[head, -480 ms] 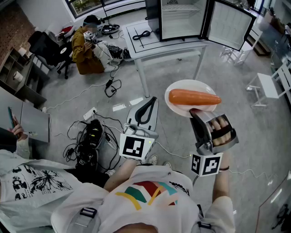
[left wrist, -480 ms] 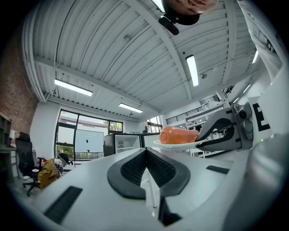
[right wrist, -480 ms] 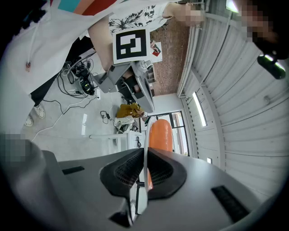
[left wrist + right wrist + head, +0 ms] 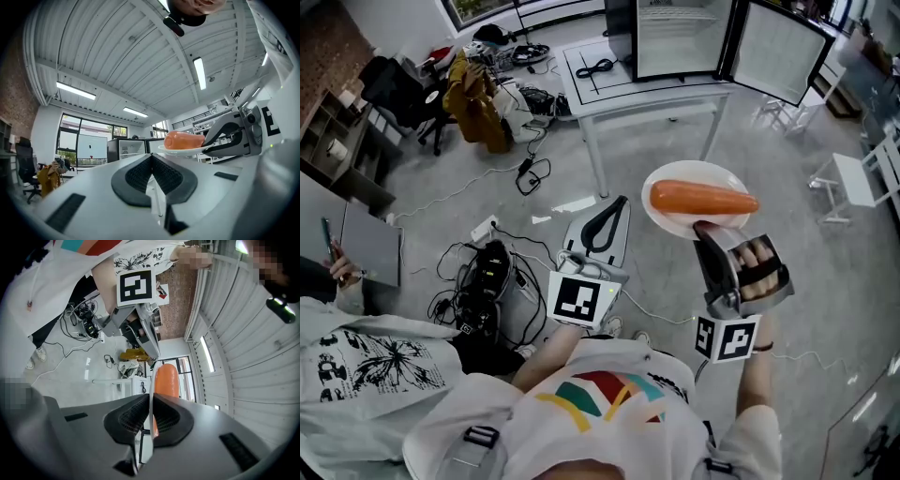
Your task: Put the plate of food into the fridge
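Head view: my right gripper (image 4: 703,232) is clamping the plate (image 4: 694,172) by its rim (carrot (image 4: 703,198) lying on it); my left gripper (image 4: 609,216) is sitting closed, empty.

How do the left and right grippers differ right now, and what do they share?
The right gripper has its jaws shut on the rim of the plate, which carries the carrot; the left gripper has its jaws shut on nothing. The right gripper is rolled onto its side; the left gripper sits level. Both point toward the open fridge.
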Tool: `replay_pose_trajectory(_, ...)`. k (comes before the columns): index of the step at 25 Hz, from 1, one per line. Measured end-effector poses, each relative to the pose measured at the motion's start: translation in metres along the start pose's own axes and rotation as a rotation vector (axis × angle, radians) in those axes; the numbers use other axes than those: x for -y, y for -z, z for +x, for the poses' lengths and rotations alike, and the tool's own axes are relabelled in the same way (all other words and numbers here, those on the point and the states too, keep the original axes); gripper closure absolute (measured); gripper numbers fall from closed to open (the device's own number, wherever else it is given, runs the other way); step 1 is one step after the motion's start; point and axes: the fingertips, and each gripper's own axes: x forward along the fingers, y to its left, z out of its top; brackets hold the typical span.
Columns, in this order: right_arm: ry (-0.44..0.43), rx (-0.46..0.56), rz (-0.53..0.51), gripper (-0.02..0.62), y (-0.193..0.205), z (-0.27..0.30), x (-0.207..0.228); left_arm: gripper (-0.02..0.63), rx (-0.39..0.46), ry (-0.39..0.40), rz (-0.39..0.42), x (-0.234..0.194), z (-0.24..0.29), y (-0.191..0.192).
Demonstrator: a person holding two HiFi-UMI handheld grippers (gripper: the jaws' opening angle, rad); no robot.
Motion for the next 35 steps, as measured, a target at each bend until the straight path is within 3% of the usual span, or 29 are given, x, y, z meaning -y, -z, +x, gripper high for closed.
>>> replay_pose_trajectory(11, 0.011, 0.030, 0.014, 0.574, 0.003, -0.004, -0.005, 0.600, 0.005, -0.012, 0.015, 0.009, 0.001, 0.006)
replay_pose_trajectory(22, 0.021, 0.064, 0.001, 0.574, 0.037, -0.025, 0.001, 0.600, 0.003, -0.053, 0.046, 0.036, 0.011, -0.002)
replay_pose_trajectory(35, 0.031, 0.112, -0.005, 0.574, 0.053, 0.006, 0.007, 0.600, 0.026, -0.074, 0.077, 0.027, 0.042, -0.002)
